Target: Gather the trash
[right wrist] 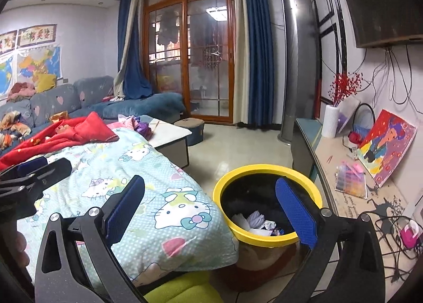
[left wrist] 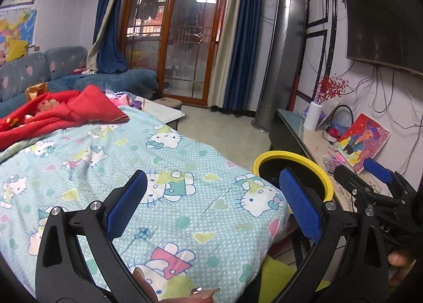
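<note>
A yellow-rimmed black trash bin point(right wrist: 267, 171) stands on the floor between the blanket-covered table and the TV bench; it also shows in the left wrist view point(left wrist: 290, 156). Several pieces of trash point(right wrist: 256, 219) lie inside it. My right gripper point(right wrist: 211, 202) is open and empty, held above the bin's near left rim. My left gripper point(left wrist: 212, 197) is open and empty over the Hello Kitty blanket point(left wrist: 158, 171), left of the bin. The right gripper shows at the right edge of the left wrist view point(left wrist: 375, 178).
A red garment point(left wrist: 60, 110) lies at the far end of the blanket. The TV bench point(right wrist: 357, 197) at right holds a painting point(right wrist: 388, 141), a white vase point(right wrist: 330, 120) and cables. A sofa point(right wrist: 79, 97), a stool point(right wrist: 191, 127) and a tower air conditioner point(right wrist: 298, 65) stand farther back.
</note>
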A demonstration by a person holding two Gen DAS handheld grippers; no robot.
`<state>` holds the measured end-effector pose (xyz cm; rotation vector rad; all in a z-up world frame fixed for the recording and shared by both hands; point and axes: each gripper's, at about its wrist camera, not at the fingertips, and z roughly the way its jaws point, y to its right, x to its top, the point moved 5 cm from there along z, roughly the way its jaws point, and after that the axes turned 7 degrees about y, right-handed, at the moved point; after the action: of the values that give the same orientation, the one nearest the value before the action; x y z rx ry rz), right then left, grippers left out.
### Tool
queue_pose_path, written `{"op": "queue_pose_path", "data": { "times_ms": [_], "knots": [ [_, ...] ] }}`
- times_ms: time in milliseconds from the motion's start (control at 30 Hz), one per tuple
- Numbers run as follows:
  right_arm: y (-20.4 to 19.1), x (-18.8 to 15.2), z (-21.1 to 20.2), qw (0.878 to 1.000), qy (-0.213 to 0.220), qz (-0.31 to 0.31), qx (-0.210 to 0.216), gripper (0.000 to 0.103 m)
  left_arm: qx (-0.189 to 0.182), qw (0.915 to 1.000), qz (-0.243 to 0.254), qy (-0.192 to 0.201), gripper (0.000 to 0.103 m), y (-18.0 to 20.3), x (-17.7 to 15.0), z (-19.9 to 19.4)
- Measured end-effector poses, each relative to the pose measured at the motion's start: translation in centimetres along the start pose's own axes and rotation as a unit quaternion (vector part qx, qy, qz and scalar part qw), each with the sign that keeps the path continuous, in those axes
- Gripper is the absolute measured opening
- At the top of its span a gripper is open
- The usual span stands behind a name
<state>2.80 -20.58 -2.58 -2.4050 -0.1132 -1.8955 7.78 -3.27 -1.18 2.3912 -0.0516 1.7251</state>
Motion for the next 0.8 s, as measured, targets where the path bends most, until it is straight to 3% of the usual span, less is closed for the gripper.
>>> {"op": "queue_pose_path", "data": {
  "times_ms": [800],
  "knots": [
    [-0.46, 0.02, -0.17, 1.000, 0.005, -0.006, 0.002, 0.097, 0.002, 1.0000, 0.008, -0.003, 0.092, 0.03, -0.38, -0.04]
  ]
}}
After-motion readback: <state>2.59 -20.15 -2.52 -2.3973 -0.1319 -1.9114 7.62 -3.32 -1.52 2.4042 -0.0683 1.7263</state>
